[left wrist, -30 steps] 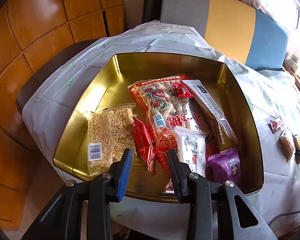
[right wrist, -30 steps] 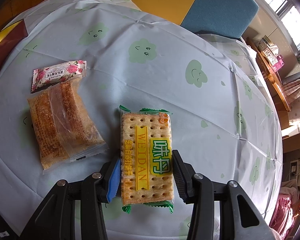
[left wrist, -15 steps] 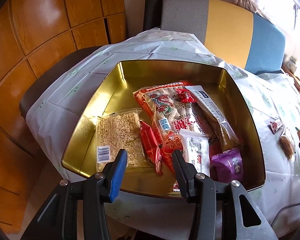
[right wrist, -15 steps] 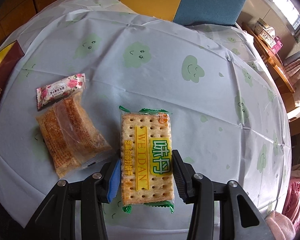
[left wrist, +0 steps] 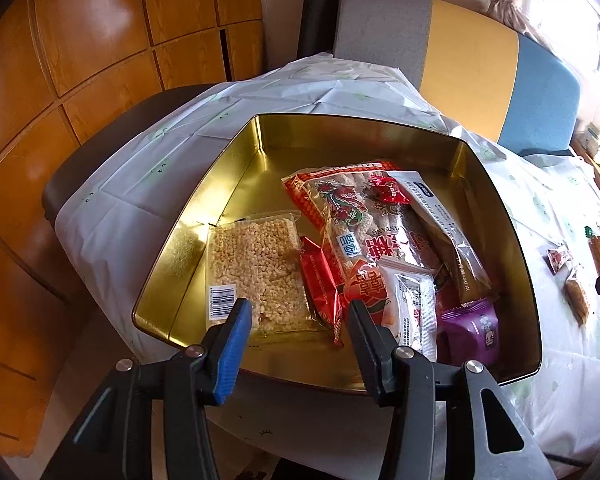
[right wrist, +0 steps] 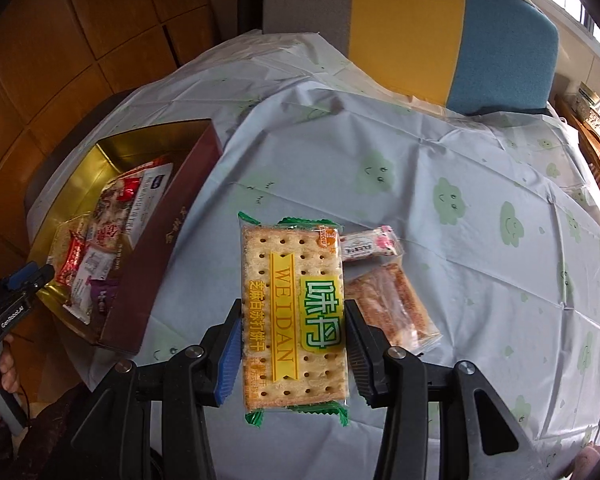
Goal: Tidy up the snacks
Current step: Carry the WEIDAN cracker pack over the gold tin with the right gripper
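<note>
While the gold tin (left wrist: 512, 248) sits at the table's left edge on the cloud-print cloth (right wrist: 460, 168) | right gripper (right wrist: 294, 340) pinches the cracker packet (right wrist: 292, 312) upright between both pads, above the cloth | left gripper (left wrist: 300, 320) hovers over the tin's near rim, jaws opening, nothing between | rose-print sweet (right wrist: 370, 242) near the packet

A green-edged clear packet of pale soda crackers (right wrist: 294, 316) hangs lifted above the table, lengthwise. Left of it, the gold-lined maroon tin box (right wrist: 152, 264) holds several wrapped snacks; a pink floral candy wrapper (right wrist: 370, 242) and clear-wrapped brown pastry (right wrist: 390, 304) lie right.
</note>
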`<state>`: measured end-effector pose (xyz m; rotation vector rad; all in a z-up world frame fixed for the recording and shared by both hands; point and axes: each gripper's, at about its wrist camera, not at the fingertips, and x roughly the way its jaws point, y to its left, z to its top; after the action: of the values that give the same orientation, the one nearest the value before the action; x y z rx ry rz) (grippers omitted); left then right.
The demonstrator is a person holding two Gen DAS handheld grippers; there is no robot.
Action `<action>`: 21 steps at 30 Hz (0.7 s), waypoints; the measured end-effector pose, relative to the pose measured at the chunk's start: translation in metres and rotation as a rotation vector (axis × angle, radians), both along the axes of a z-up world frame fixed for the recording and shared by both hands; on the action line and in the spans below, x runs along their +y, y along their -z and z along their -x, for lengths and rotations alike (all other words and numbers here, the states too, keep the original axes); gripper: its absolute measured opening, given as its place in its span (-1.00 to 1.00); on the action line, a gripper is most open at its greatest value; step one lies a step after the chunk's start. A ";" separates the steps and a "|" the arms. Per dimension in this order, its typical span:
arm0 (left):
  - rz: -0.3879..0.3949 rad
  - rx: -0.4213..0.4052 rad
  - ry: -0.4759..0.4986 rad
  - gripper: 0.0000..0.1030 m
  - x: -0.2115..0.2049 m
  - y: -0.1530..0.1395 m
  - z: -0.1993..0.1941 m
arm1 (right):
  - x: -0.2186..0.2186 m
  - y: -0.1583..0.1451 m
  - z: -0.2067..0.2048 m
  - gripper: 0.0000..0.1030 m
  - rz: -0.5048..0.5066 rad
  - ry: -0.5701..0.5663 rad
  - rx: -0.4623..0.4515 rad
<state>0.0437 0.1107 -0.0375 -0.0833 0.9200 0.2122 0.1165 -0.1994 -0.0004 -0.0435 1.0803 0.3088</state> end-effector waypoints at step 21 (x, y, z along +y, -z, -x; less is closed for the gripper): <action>-0.005 -0.065 -0.081 -0.02 0.039 -0.015 0.007 | 0.158 -0.023 0.010 -0.09 -0.159 -0.291 0.022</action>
<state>0.0362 0.1495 -0.0221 -0.1225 0.8523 0.2850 0.1063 -0.0415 0.0226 -0.0550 1.0684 0.6575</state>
